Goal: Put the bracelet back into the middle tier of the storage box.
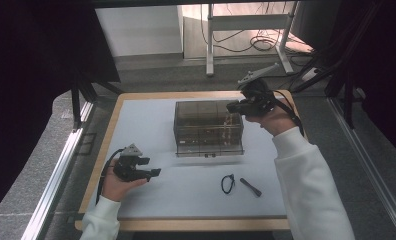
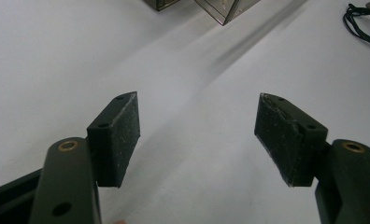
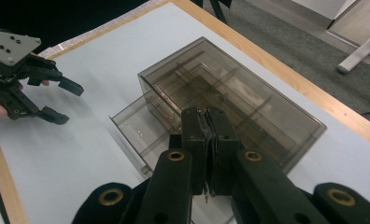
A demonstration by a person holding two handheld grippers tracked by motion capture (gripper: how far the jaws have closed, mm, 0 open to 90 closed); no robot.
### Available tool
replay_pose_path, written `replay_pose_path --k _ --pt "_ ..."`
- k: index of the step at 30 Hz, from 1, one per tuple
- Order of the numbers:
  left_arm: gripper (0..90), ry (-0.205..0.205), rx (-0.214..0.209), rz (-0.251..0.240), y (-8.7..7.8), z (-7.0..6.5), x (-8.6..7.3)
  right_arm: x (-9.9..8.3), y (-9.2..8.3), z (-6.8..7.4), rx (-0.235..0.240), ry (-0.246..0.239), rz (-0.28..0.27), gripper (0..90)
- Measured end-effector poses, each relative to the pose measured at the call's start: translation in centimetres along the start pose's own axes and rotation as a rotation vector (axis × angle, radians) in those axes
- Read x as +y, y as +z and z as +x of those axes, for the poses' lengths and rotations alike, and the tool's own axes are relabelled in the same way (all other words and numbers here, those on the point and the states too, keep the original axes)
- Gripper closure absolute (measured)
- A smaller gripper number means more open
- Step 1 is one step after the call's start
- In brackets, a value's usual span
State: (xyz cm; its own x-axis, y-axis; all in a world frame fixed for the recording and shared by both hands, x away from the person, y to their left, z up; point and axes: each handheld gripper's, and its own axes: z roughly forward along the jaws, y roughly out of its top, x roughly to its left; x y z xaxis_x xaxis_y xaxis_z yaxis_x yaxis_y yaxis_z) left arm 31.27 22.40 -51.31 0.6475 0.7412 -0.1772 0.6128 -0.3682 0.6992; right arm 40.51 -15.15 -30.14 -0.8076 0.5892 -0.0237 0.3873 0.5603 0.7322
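Note:
A smoky see-through drawer box [image 1: 208,130] stands in the middle of the white mat. In the right gripper view one low drawer [image 3: 136,126] of the box [image 3: 248,93] is pulled out and looks empty. My right gripper [image 1: 231,107] hovers over the box's right top corner, its jaws shut [image 3: 206,114]; nothing I can make out sits between the pads. My left gripper [image 1: 152,167] rests near the mat's front left, apart from the box. It is open [image 2: 197,107] with only bare mat between its pads [image 2: 120,135], and it also appears in the right gripper view [image 3: 71,103].
A black cord loop [image 1: 228,183] and a short black stick [image 1: 250,187] lie on the mat in front of the box, to the right. The table has a wooden rim [image 1: 186,224]. Metal frame rails run along both sides, and a desk frame stands behind the table.

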Motion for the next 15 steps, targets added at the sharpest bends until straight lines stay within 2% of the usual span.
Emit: replay_pose_path --k 15 --pt "31.6 0.004 0.003 0.002 -0.1 0.1 -0.1 1.1 3.3 1.6 0.043 -0.026 0.015 87.5"
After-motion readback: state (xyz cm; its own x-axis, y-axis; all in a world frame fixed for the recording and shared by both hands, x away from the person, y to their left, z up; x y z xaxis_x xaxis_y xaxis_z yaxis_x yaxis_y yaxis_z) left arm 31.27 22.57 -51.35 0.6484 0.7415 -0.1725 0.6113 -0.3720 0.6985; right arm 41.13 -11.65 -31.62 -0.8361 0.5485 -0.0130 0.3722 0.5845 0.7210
